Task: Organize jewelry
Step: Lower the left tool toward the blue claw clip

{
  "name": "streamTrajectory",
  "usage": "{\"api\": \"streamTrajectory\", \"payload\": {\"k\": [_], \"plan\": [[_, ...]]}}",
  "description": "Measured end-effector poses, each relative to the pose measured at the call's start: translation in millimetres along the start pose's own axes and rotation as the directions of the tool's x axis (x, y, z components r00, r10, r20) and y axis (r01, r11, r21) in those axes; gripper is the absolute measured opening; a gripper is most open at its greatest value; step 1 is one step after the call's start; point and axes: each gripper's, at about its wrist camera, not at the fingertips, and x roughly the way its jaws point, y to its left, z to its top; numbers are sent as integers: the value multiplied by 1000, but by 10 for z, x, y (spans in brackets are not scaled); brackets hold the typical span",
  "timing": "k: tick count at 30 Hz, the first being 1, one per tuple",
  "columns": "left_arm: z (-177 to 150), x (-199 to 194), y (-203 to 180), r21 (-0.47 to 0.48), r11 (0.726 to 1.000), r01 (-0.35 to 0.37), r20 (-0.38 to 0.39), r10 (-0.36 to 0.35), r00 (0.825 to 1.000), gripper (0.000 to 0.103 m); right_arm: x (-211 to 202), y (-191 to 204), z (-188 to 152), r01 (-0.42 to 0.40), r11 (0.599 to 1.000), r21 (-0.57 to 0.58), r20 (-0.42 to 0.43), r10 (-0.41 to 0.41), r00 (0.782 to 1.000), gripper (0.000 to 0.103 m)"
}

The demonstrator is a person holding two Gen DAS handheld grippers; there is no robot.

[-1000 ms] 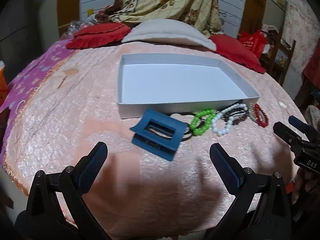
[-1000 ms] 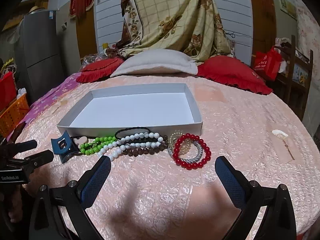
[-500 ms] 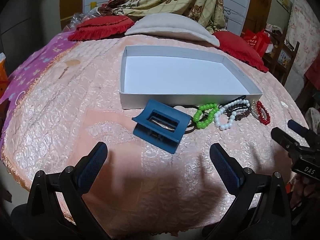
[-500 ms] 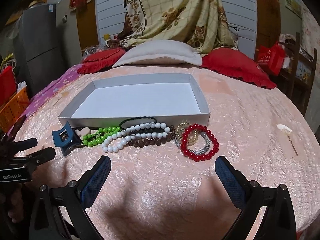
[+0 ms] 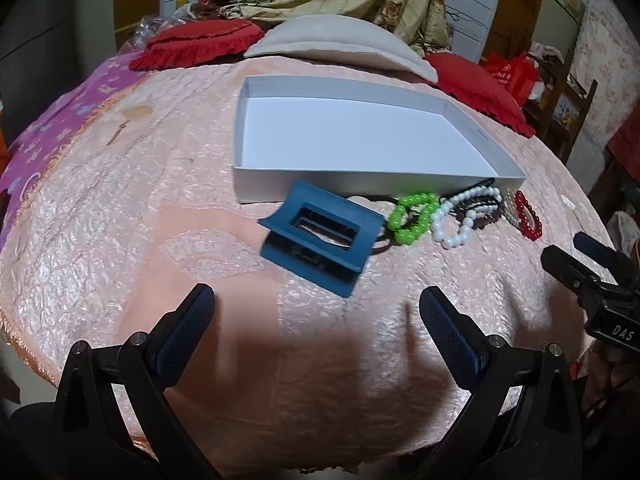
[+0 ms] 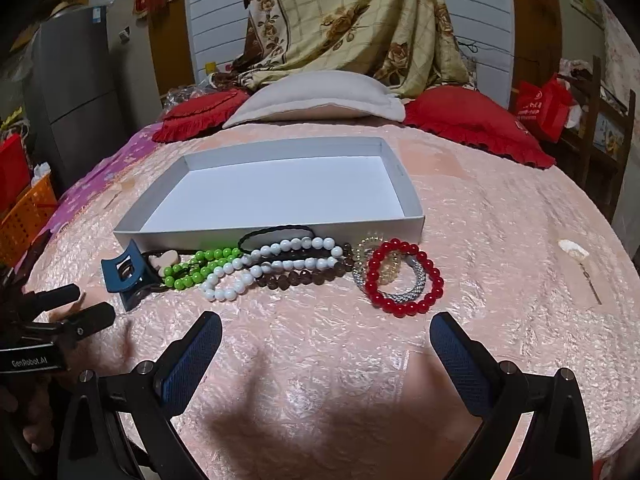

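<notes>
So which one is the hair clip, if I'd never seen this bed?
Find the shallow white box on the pink bedspread. Jewelry lies along its near wall; at the left end sits the hair clip, dark blue, boxy plastic, not beaded.

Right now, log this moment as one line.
left gripper open | right gripper open | white cardboard tray empty | blue plastic hair claw outside tray

Both grippers have black plastic frames with silver screws and fingers (image 5: 188, 328) padded in textured blue.
</notes>
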Motion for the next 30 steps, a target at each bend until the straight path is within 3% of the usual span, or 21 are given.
{"api": "streamTrajectory", "payload": {"k": [8,16,23,30], "plan": [[7,-5,-40,6,1000,12,7,-12,1000,102,15,13,-4,17,1000,-14,-11,-17,1000,103],[5,-4,-29,19,997,-77,44,77,996,102,36,7,-12,22,1000,-14,-19,-22,1000,103],[-23,23,-52,17,999,-31,31,30,999,102,51,-13,-18,28,1000,-11,-26,-28,999,103],[-77,19,-112,64,995,-71,102,64,993,102,58,-23,-25,29,1000,-10,-28,-30,999,103]]}}
